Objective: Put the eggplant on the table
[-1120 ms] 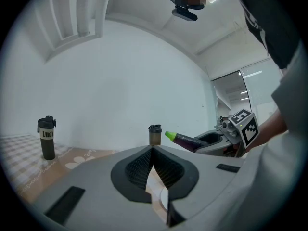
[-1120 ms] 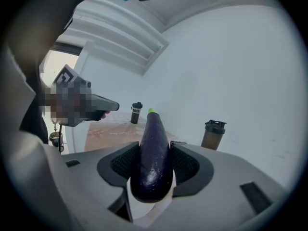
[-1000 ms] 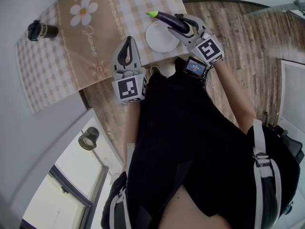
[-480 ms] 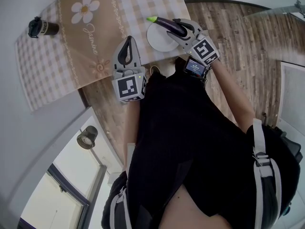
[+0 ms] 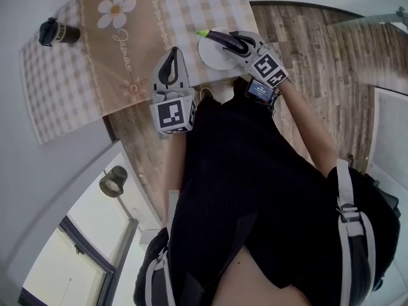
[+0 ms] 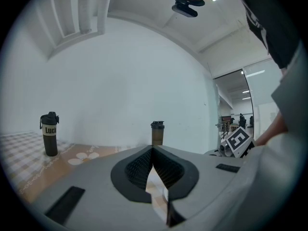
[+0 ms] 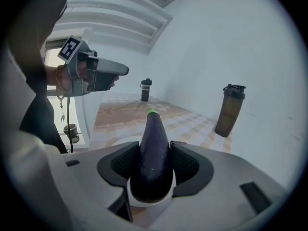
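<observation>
The right claw [image 7: 155, 151] is clamped on the eggplant [image 7: 154, 129], its two dark pads pressed against the fat purple end. The green stem tip points away from the person's hand. In the head view this sits at the upper middle of the frame, with the eggplant held over a white plate [image 5: 212, 56] near the front right corner of the surface [image 5: 64, 101]. I can't tell whether it touches the plate.

The left claw [image 6: 153, 150] is closed with its tips together and nothing between them. It hangs just left of the plate, at the front edge of the surface and apart from the eggplant.

A checked cloth [image 5: 191, 5] covers the surface, with a beige runner [image 5: 121, 50] carrying a daisy print laid along it. A dark bottle [image 5: 53, 32] stands at the upper left of the head view, well away from both claws. A brown shaker bottle [image 7: 230, 110] stands by the wall at the right of the right gripper view.
</observation>
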The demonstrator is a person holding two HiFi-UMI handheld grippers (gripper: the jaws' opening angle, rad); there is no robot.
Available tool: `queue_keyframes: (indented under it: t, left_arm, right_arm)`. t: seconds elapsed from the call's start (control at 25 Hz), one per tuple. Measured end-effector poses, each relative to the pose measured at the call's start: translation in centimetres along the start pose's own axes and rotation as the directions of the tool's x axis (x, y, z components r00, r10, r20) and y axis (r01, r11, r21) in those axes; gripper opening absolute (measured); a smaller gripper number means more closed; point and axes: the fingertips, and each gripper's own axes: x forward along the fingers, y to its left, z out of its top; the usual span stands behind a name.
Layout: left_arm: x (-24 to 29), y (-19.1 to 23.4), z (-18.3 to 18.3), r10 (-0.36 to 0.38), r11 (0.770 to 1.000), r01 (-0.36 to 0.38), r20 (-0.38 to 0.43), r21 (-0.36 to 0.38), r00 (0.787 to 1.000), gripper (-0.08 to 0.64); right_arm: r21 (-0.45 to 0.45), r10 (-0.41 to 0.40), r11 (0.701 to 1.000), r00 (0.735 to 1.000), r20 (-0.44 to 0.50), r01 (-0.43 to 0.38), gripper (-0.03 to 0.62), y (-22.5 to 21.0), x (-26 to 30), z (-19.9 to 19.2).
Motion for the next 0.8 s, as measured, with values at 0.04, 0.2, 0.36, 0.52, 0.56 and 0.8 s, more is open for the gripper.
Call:
queue_keyframes:
  t: [0.04,0.2,0.36,0.52,0.56,0.8]
  left_arm:
    - [0.1,0.0,-0.1,-0.003,1.0,0.003,-0.002,0.002,1.0,0.002]
    - [0.3,0.1,-0.2,-0.001,1.0,0.001,-0.01,0.001,1.0,0.002]
    - [0.4,0.4,-0.3,0.004,1.0,-0.004,-0.009,-0.007,1.0,0.002]
    - [0.5,0.7,-0.6,0.005,1.0,-0.006,-0.015,-0.01,1.0,0.002]
    - [0.5,0.7,-0.6,0.006,1.0,-0.006,-0.016,-0.008,1.0,0.002]
    - [0.6,1.0,-0.6,0.006,1.0,-0.006,-0.02,-0.004,1.0,0.002]
  right_arm:
    - [0.001,0.005,1.0,1.0,-0.011,-0.005,0.213,0.0,0.1,-0.4]
    - [-0.014,0.025,1.0,0.998,-0.052,-0.026,0.213,0.2,0.7,-1.5]
    - [-0.007,0.044,0.999,0.996,-0.075,-0.044,0.213,0.3,1.2,-2.2]
    - [-0.013,0.066,0.998,0.992,-0.104,-0.068,0.213,0.6,1.7,-2.9]
    - [-0.016,0.07,0.997,0.992,-0.109,-0.072,0.213,0.7,1.8,-3.0]
    - [-0.022,0.086,0.996,0.986,-0.14,-0.09,0.213,1.1,2.6,-3.6]
